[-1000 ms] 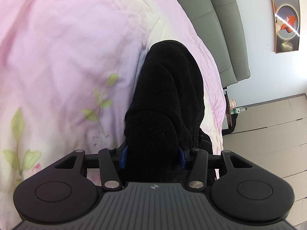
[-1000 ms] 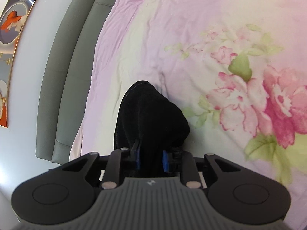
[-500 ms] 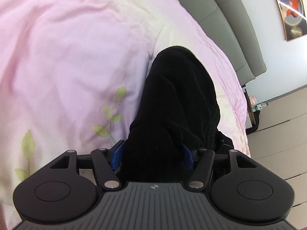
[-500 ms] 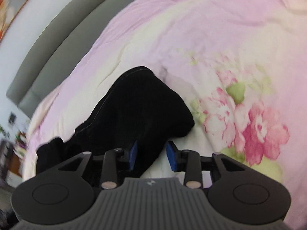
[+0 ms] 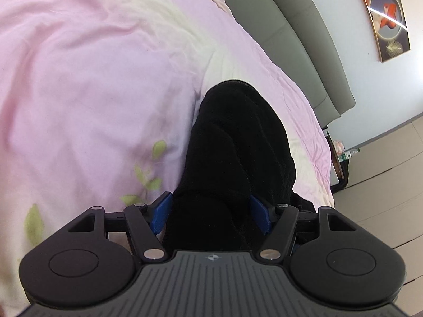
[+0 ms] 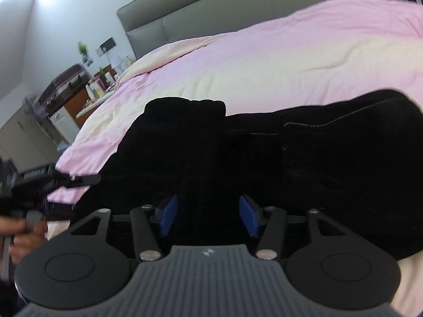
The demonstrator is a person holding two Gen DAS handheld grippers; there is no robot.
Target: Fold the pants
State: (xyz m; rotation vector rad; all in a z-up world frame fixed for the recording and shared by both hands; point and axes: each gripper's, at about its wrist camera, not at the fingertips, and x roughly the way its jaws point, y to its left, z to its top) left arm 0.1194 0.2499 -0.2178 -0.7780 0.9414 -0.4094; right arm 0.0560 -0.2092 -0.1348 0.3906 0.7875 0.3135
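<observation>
The black pants [image 6: 304,158] lie bunched on the pink quilt [image 5: 92,92], near its edge. Both grippers — left [image 5: 211,215] and right [image 6: 208,215] — stand spread around thick cloth, not pinching. Best to flatten the pants on the quilt first — then re-grip one edge.

The black pants [image 5: 238,158] lie bunched along the bed's edge, filling the gap between the left gripper [image 5: 212,215] fingers and likewise between those of the right gripper [image 6: 208,215]. Left of the pants the pink quilt [image 5: 92,92] spreads wide and bare. Beyond it the grey headboard [image 5: 296,39] walls off the far side. A cluttered nightstand [image 6: 92,89] stands past the bed corner. The floor [image 5: 383,185] alongside lies open.
</observation>
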